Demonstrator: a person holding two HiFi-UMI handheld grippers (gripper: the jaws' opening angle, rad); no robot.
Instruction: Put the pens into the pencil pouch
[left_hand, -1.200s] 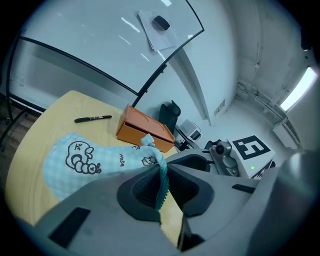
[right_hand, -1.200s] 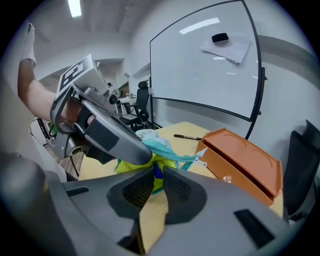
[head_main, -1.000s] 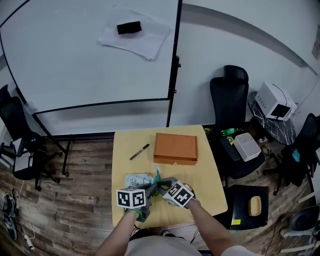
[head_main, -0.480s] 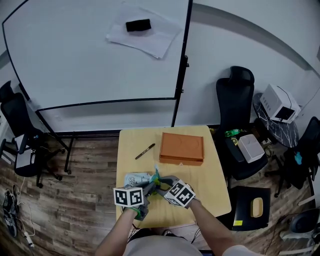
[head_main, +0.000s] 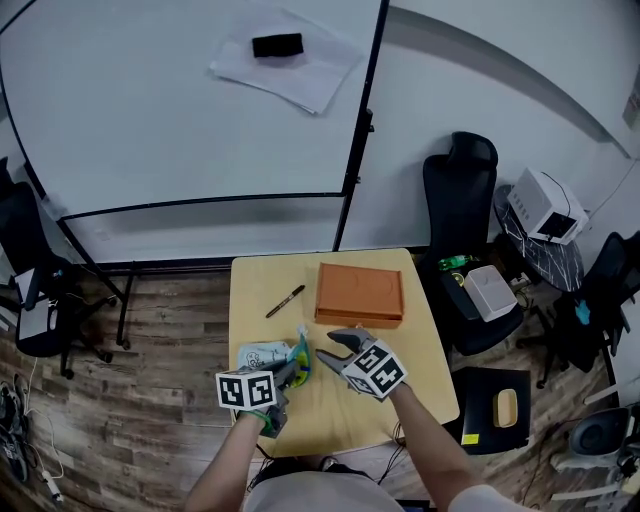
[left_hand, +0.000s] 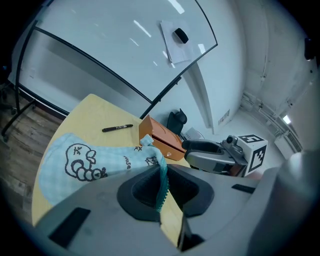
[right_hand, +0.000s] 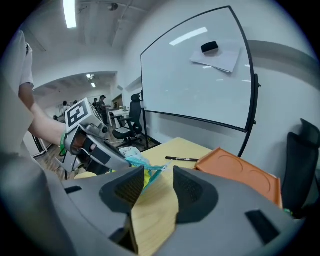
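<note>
The light-blue printed pencil pouch (head_main: 262, 356) lies on the near left part of the pale wooden worktop (head_main: 255, 285). Its zip edge is pinched in the closed left gripper (head_main: 292, 371). Just to its right, the right gripper (head_main: 335, 346) hangs above the wood with its jaws apart and nothing between them. A black pen (head_main: 285, 301) lies farther back, apart from the pouch, beside an orange box (head_main: 360, 293). Behind the worktop a whiteboard (head_main: 180, 120) stands on a wood-plank floor (head_main: 170, 320), and a black office chair (head_main: 455, 200) sits to the right.
</note>
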